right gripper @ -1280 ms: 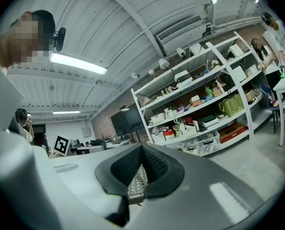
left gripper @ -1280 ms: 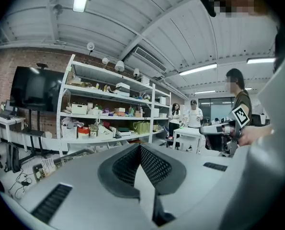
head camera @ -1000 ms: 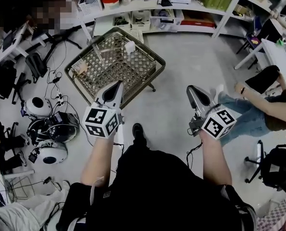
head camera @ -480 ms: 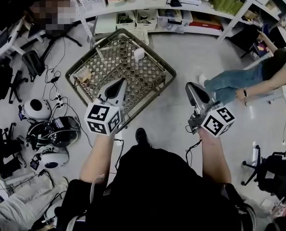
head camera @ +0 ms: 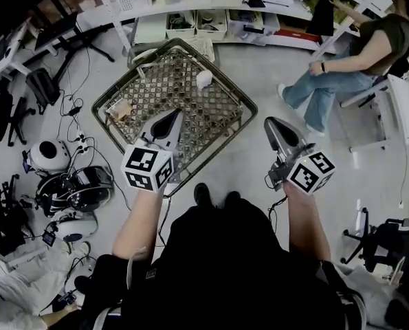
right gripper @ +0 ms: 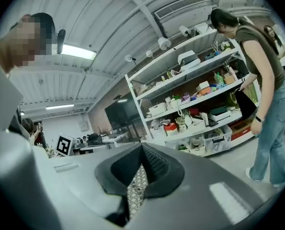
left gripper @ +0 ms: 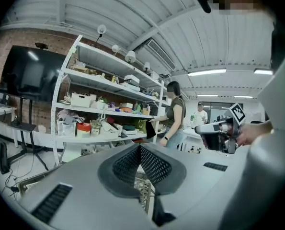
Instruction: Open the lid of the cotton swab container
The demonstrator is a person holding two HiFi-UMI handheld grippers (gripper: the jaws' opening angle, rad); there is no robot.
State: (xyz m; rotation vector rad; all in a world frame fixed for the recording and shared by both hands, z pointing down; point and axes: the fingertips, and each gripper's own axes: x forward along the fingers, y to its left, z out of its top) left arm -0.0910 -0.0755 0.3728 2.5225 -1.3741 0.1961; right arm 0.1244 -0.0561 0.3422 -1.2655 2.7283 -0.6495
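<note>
- Sliding a little down and right in the head view over the last second, the small white tub that I take for the cotton swab container (head camera: 204, 79) now sits nearer the picture's middle. The whole tabletop has slid with it, so I judge that the camera turned and the tub was not touched.
- It stands upright on the far part of the lattice tabletop (head camera: 156, 91), well apart from a tan object (head camera: 119, 108) near the left edge. Its lid is too small to read, but nothing suggests it has been opened.
- The left claw (head camera: 168, 122) hovers over the near part of the tabletop, short of the container and about where it was in the view before. In the left gripper view its jaws meet, with nothing between them.
- The right claw (head camera: 274, 130) hangs over bare floor (head camera: 259, 88) to the right of the tabletop, well apart from the container. Its jaws are likewise together and empty.
- A seated person (head camera: 355, 53) has shifted from mid-right to the upper right, beside the shelving (head camera: 190, 9), which has no bearing on the job.
- The work looks to be at the approach stage only. Both claws would have to reach farther and spread before one can steady the tub and the other can work the lid.
</note>
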